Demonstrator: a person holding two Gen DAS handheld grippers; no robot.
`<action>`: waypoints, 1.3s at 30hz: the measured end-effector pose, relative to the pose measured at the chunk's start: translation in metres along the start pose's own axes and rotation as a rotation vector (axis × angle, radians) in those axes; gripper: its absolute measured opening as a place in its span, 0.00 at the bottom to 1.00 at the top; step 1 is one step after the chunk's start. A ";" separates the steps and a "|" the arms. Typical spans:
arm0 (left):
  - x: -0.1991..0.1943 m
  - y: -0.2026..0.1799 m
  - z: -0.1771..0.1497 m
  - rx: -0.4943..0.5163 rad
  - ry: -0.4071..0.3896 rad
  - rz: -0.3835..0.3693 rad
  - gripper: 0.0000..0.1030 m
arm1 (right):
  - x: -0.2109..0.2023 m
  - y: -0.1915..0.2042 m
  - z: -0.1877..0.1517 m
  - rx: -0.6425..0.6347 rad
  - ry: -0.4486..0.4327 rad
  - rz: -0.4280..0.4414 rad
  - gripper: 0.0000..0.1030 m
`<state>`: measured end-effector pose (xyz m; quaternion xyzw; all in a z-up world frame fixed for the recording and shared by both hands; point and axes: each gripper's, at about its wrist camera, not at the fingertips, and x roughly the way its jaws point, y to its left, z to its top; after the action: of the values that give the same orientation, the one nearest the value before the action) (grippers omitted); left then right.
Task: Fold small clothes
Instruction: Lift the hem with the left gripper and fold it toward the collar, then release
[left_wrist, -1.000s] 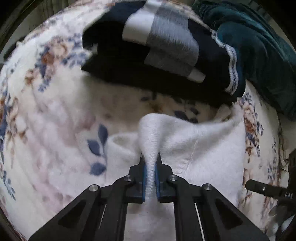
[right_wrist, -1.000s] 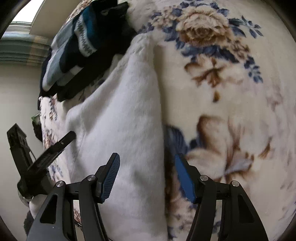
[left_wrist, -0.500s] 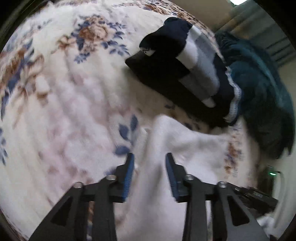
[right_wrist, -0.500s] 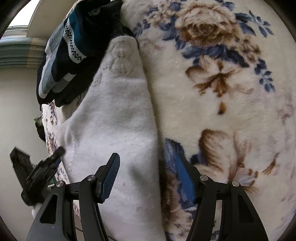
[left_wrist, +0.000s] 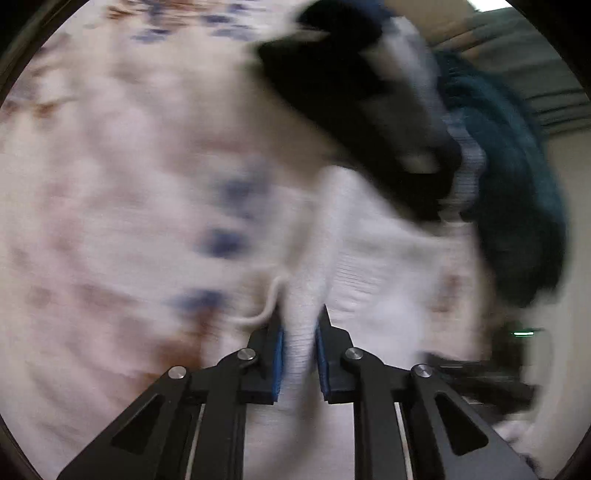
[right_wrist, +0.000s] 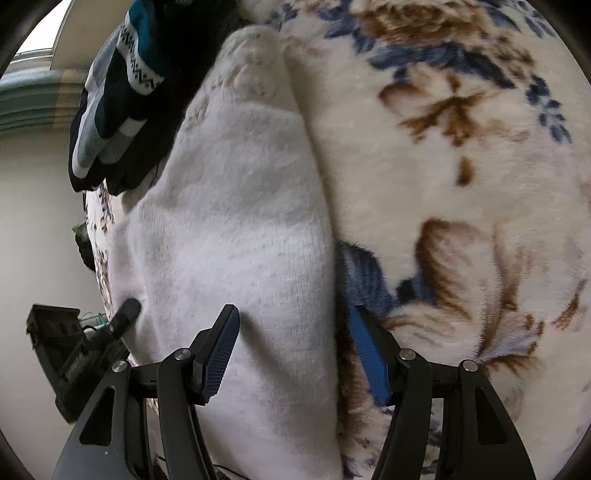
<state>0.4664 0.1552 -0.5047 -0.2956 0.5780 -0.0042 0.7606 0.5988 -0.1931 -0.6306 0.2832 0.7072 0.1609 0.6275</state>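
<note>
The left gripper (left_wrist: 299, 354) has its jaws nearly closed on a ridge of the white knit (left_wrist: 373, 258), so the step in hand looks like regrasping for a fold. The right gripper (right_wrist: 291, 354) hovers with jaws wide apart, straddling the knit's (right_wrist: 240, 221) edge, gripping nothing. Next it likely must close on that edge (the left view is blurred). The knit lies on the floral blanket (right_wrist: 461, 166), beside dark clothes (right_wrist: 122, 92).

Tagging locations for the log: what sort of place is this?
Likely a bedroom: clothes lie on a plush floral blanket, a white garment beside folded dark knitwear, with a curtain behind.
</note>
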 end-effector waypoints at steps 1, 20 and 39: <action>-0.002 0.005 0.001 -0.022 0.003 -0.021 0.17 | 0.003 0.001 0.000 -0.002 0.005 -0.001 0.63; 0.002 0.018 -0.023 -0.081 0.078 -0.486 0.29 | 0.011 0.024 -0.027 0.036 -0.030 -0.066 0.63; 0.026 -0.022 -0.004 0.150 0.131 -0.388 0.14 | 0.004 0.019 -0.091 0.187 -0.146 -0.124 0.63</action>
<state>0.4788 0.1263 -0.5176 -0.3428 0.5564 -0.2127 0.7264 0.5128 -0.1641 -0.6082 0.3071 0.6878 0.0343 0.6568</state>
